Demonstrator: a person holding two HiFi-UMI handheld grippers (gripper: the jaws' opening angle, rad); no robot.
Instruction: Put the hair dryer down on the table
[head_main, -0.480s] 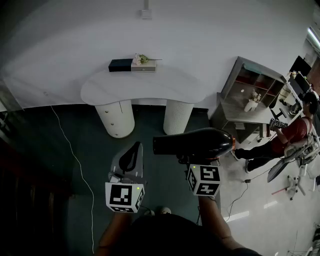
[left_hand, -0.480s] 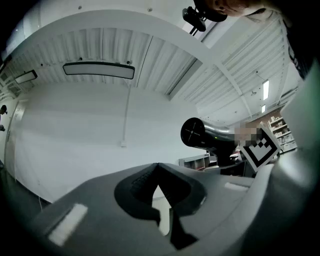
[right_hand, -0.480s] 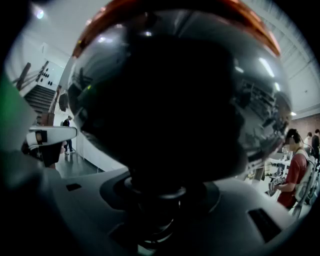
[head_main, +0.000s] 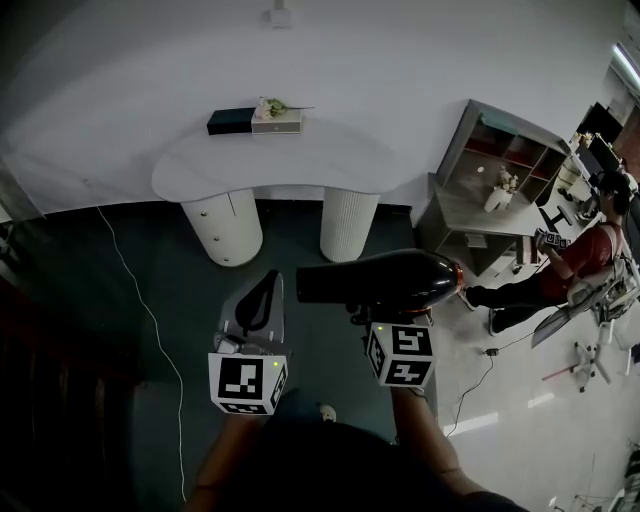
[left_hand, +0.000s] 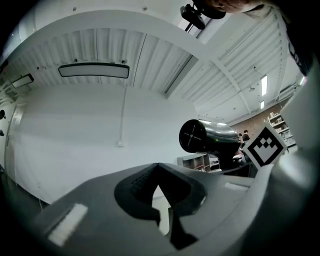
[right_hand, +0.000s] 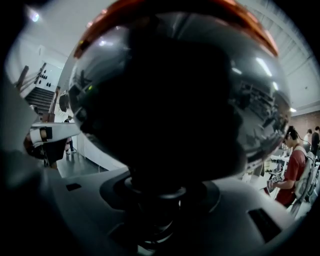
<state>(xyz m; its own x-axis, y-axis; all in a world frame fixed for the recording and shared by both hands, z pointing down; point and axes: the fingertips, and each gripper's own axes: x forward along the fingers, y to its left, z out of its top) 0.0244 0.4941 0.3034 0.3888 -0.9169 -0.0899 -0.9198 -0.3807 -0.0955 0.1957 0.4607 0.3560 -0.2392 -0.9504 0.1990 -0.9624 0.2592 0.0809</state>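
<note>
A glossy black hair dryer (head_main: 385, 280) with an orange rear ring hangs level in the air, its nozzle pointing left. My right gripper (head_main: 385, 320) is shut on its handle from below. In the right gripper view the dryer body (right_hand: 175, 90) fills the picture and the handle (right_hand: 155, 200) sits between the jaws. My left gripper (head_main: 262, 305) hovers just left of the nozzle, shut and empty; its jaws meet in a peak (left_hand: 157, 172), with the dryer (left_hand: 207, 137) to the right. The white curved table (head_main: 330, 160) stands ahead against the wall.
A black box (head_main: 229, 121) and a white box with flowers (head_main: 276, 118) sit at the table's back edge. A grey shelf unit (head_main: 480, 195) stands to the right, and a seated person (head_main: 580, 260) beyond it. A white cable (head_main: 140, 300) crosses the dark floor.
Both grippers and the hair dryer have shifted slightly left and up in the head view. The table has slid a little toward the upper left. Both grips are unchanged.
</note>
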